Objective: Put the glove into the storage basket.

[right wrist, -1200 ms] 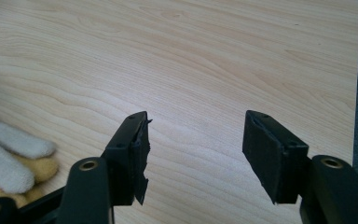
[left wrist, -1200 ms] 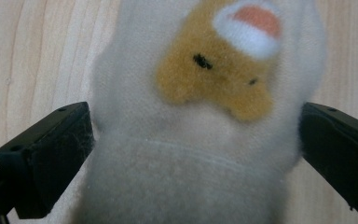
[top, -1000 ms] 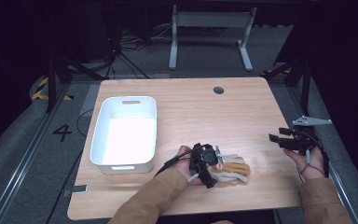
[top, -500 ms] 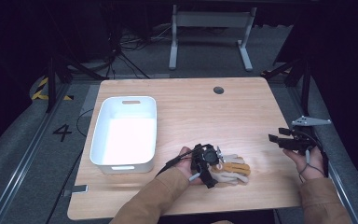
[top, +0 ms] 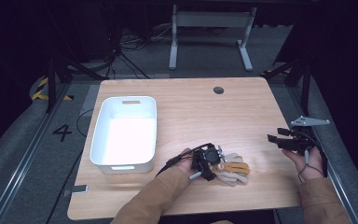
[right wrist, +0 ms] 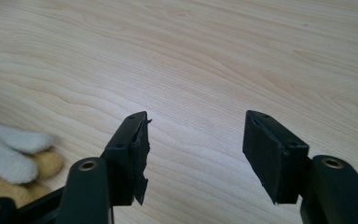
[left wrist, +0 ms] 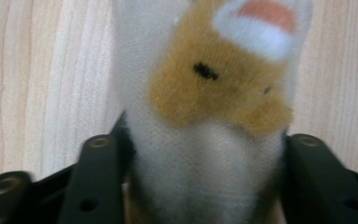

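A white and tan plush toy point(top: 234, 169) lies on the wooden table point(top: 205, 112) near its front edge. My left gripper point(top: 216, 163) sits at the toy's left end. Its jaws have just been closing, and in the left gripper view the plush toy point(left wrist: 205, 93) stands between them with both black jaws pressed against its white sides. The left gripper point(left wrist: 200, 154) is shut on it. My right gripper point(top: 275, 138) hovers at the table's right edge. In its own view the right gripper point(right wrist: 196, 140) stands open over bare wood, with the plush toy point(right wrist: 14, 158) off to the lower left.
A white plastic bin point(top: 123, 100) stands on the left half of the table. A round cable hole point(top: 218, 90) sits near the far edge. A grey desk frame point(top: 209, 32) stands on the floor beyond the table.
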A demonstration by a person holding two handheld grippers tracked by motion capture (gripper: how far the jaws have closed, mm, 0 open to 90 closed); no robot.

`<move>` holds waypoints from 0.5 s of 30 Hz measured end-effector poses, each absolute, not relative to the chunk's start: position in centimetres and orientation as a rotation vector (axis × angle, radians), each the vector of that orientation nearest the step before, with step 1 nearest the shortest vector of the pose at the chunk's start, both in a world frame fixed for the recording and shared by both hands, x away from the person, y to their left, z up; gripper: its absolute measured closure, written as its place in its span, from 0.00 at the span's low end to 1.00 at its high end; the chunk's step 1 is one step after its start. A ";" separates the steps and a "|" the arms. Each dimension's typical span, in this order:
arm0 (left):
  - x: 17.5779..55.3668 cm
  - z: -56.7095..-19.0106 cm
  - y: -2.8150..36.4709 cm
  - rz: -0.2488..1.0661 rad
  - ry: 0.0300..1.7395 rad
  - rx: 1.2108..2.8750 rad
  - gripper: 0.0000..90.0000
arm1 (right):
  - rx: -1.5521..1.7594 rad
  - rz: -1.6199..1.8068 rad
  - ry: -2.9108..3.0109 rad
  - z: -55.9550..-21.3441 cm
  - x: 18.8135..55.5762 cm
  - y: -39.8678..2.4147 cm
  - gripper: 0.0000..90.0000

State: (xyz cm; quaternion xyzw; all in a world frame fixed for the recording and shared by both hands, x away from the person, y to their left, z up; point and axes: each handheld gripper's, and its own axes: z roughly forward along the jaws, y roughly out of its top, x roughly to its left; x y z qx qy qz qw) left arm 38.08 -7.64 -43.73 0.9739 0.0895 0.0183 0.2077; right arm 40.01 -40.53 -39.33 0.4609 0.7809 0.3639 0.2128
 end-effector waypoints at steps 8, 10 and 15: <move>38.2 -43.5 -7.5 0.022 0.284 2.723 0.76 | 1.277 1.025 2.168 -39.3 40.0 -40.5 0.46; 38.3 -43.5 -7.5 0.028 0.286 2.719 0.76 | 1.276 1.024 2.169 -39.3 40.0 -40.5 0.46; 38.5 -43.5 -7.4 -0.015 0.317 2.709 0.77 | 1.276 1.022 2.172 -39.4 40.0 -40.6 0.46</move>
